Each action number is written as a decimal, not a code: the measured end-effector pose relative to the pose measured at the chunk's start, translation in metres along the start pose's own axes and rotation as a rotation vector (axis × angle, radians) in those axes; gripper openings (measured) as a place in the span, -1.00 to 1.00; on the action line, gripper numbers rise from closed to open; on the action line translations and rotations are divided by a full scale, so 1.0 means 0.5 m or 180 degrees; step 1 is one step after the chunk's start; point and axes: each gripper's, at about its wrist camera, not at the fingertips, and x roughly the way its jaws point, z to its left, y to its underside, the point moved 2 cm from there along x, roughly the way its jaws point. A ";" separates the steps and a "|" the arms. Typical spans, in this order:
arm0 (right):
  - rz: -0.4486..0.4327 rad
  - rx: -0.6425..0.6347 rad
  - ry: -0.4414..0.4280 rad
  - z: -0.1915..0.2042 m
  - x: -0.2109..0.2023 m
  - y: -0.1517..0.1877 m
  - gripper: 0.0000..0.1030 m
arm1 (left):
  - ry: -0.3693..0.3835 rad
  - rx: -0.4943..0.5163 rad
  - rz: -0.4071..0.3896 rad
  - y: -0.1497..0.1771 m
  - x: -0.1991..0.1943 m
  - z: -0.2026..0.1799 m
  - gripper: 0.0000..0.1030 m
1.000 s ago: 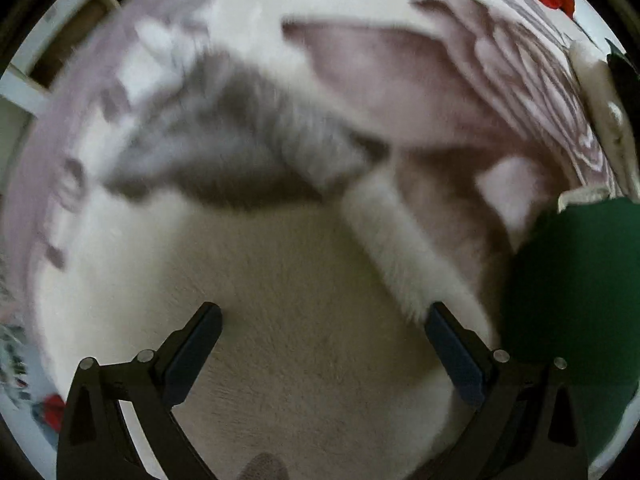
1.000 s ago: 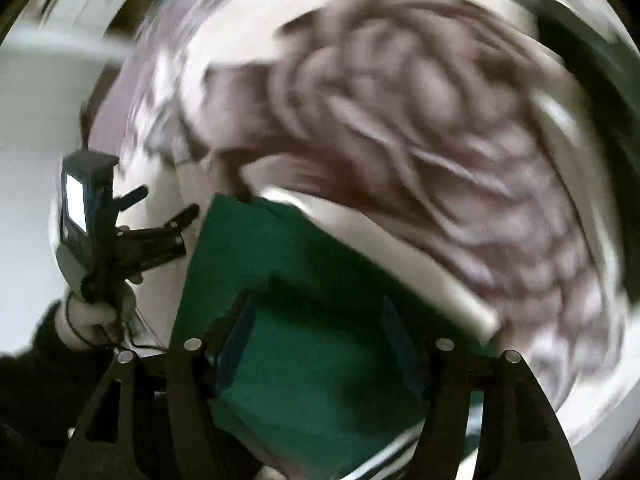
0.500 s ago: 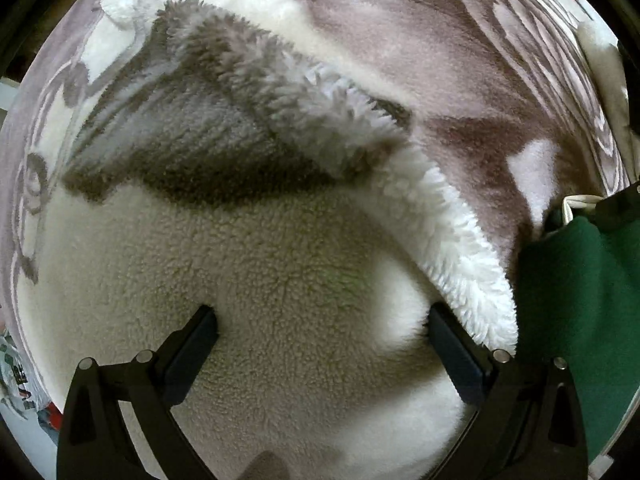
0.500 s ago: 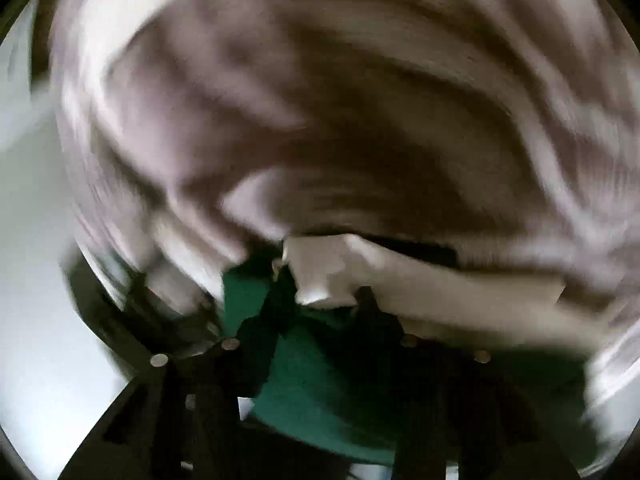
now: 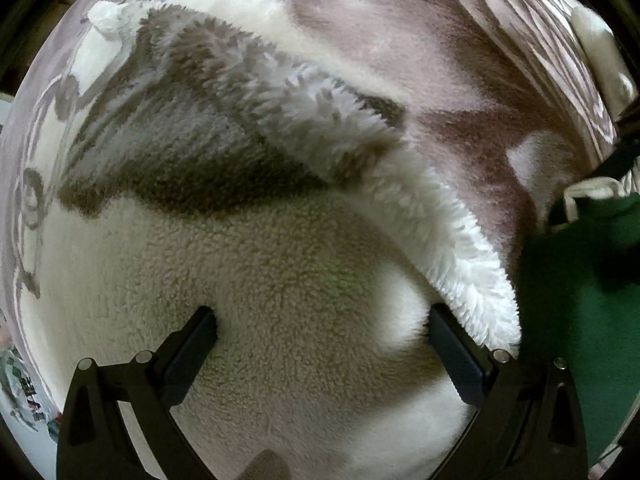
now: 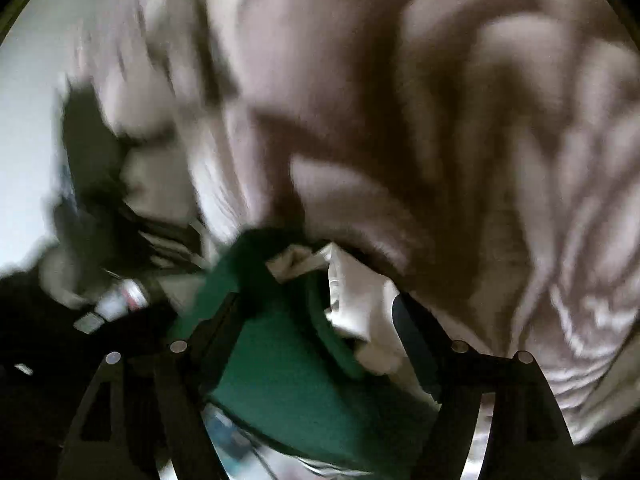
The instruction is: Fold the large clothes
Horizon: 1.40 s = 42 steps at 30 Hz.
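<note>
A large green garment [image 6: 280, 380] with a white lining or collar [image 6: 360, 320] lies bunched between the fingers of my right gripper [image 6: 316, 320]. That gripper's jaws are opening and the pads stand off the cloth; the view is blurred. The same green garment [image 5: 580, 320] shows at the right edge of the left wrist view. My left gripper [image 5: 324, 320] points straight down, open, just above a white fluffy fleece [image 5: 280, 280] with a grey-brown patch [image 5: 180, 152]. A long-piled flap [image 5: 440, 240] of it runs past the right fingertip [image 5: 444, 320].
A mauve-and-white patterned blanket [image 5: 420, 60] covers the surface behind the fleece, and the same blanket [image 6: 440, 120] fills most of the right wrist view. A blurred dark shape, likely the other gripper and a hand [image 6: 112, 288], sits at the left there. Something white [image 5: 600, 48] lies far right.
The right gripper swung down over the green garment, its jaws narrowing, then widening. The left gripper sank slightly closer to the fleece and its view sharpened.
</note>
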 end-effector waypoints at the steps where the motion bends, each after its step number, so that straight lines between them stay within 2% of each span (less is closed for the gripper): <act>1: -0.0062 0.0146 -0.0033 -0.003 0.011 -0.013 0.48 | 0.0003 0.0011 0.0000 0.000 0.001 -0.002 1.00; 2: -0.0039 0.0413 -0.0081 -0.010 0.022 -0.023 0.26 | 0.0013 0.0016 -0.0001 -0.001 0.002 -0.003 1.00; 4: -0.0108 0.0780 -0.0207 -0.017 0.030 -0.021 0.08 | 0.0029 0.0022 -0.0007 -0.004 0.003 -0.003 1.00; 5: -0.0183 0.1047 -0.0358 -0.034 0.029 -0.008 -0.04 | 0.0033 0.0021 -0.0012 -0.005 0.003 -0.004 1.00; 8: -0.0441 0.1786 -0.0966 -0.094 0.034 0.042 -0.20 | 0.0061 -0.0021 -0.0012 -0.007 -0.013 0.005 1.00; 10: -0.0843 0.2032 -0.1225 -0.119 0.030 0.080 -0.23 | 0.0092 -0.0053 -0.0034 -0.007 -0.037 0.006 1.00; 13: -0.1098 0.2095 -0.1548 -0.104 0.006 0.156 -0.17 | 0.0091 -0.0032 -0.0239 -0.011 -0.114 0.004 1.00; 15: -0.1455 0.2186 -0.1706 -0.093 -0.039 0.236 0.03 | 0.0125 0.0034 -0.0428 -0.014 -0.177 -0.011 1.00; 17: -0.1912 0.2354 -0.1679 -0.078 -0.083 0.357 0.31 | 0.0191 0.0151 -0.0604 -0.013 -0.234 -0.047 1.00; 19: -0.2112 0.2545 -0.1576 -0.063 -0.096 0.452 0.36 | 0.0219 0.0256 -0.0681 -0.005 -0.252 -0.084 1.00; 20: -0.2202 0.2707 -0.1470 -0.052 -0.089 0.524 0.36 | 0.0215 0.0334 -0.0722 0.001 -0.257 -0.113 1.00; 21: -0.2249 0.2801 -0.1429 -0.082 -0.105 0.570 0.36 | 0.0186 0.0410 -0.0720 0.008 -0.251 -0.130 1.00; 24: -0.2323 0.3210 -0.1408 -0.095 -0.030 0.746 0.36 | 0.0082 0.0656 -0.0679 0.025 -0.229 -0.200 1.00; 26: -0.2290 0.3353 -0.1539 -0.098 0.056 0.792 0.36 | 0.0007 0.0763 -0.0688 0.036 -0.211 -0.242 1.00; 28: -0.2214 0.3502 -0.1579 -0.091 0.148 0.821 0.36 | -0.0137 0.0811 -0.0719 0.054 -0.203 -0.260 1.00; 30: -0.2112 0.3622 -0.1539 -0.097 0.232 0.819 0.36 | -0.0257 0.0832 -0.0760 0.065 -0.196 -0.272 1.00; 32: -0.2302 0.3653 -0.1779 -0.092 0.295 0.821 0.36 | -0.0317 0.0787 -0.0776 0.071 -0.200 -0.270 1.00; 33: -0.2406 0.3645 -0.1764 -0.089 0.305 0.826 0.36 | -0.0356 0.0772 -0.0784 0.073 -0.203 -0.271 1.00; 34: -0.2550 0.3631 -0.1648 -0.081 0.306 0.829 0.19 | -0.0404 0.0765 -0.0791 0.074 -0.205 -0.272 1.00; 35: -0.2565 0.3621 -0.1538 -0.072 0.305 0.831 -0.44 | -0.0470 0.0766 -0.0795 0.075 -0.208 -0.275 1.00; 36: -0.2572 0.3613 -0.1598 -0.068 0.307 0.836 -0.72 | -0.0514 0.0766 -0.0807 0.077 -0.209 -0.278 1.00; 38: -0.2717 0.3654 -0.1747 -0.055 0.298 0.863 -0.87 | -0.0621 0.0805 -0.0839 0.083 -0.216 -0.286 1.00; 42: -0.3109 0.3571 -0.1746 -0.015 0.235 0.948 -0.91 | -0.0726 0.0902 -0.0892 0.099 -0.225 -0.305 1.00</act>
